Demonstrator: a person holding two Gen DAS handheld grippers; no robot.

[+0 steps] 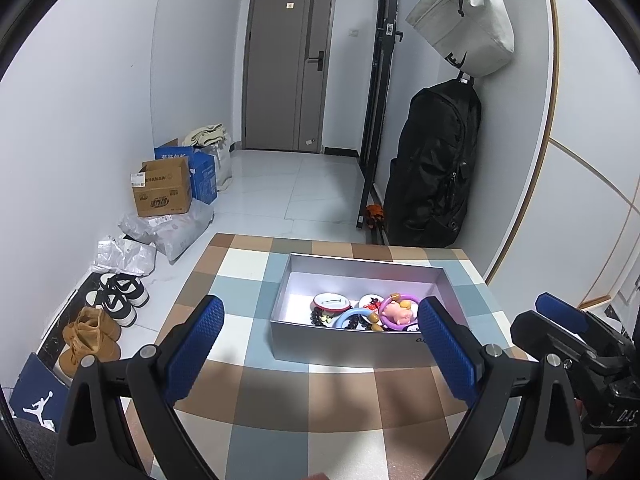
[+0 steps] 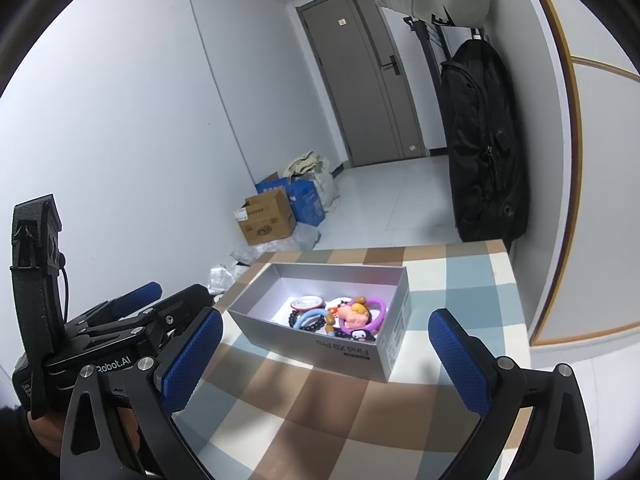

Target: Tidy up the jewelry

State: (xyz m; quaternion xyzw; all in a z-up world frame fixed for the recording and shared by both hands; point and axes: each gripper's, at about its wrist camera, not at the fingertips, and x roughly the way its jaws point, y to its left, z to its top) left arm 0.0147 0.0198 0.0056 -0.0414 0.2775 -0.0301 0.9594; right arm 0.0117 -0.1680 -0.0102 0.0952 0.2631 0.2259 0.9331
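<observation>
A grey open box stands on the checked tablecloth; it also shows in the right wrist view. Inside lie a purple ring with a pink pig charm, a blue ring, a black bead bracelet and a red-rimmed round badge. My left gripper is open and empty, just in front of the box. My right gripper is open and empty, near the box's front corner.
The table's far edge meets a tiled floor. Cardboard boxes, plastic bags and shoes line the left wall. A black backpack and a white bag hang at the right. A grey door stands behind.
</observation>
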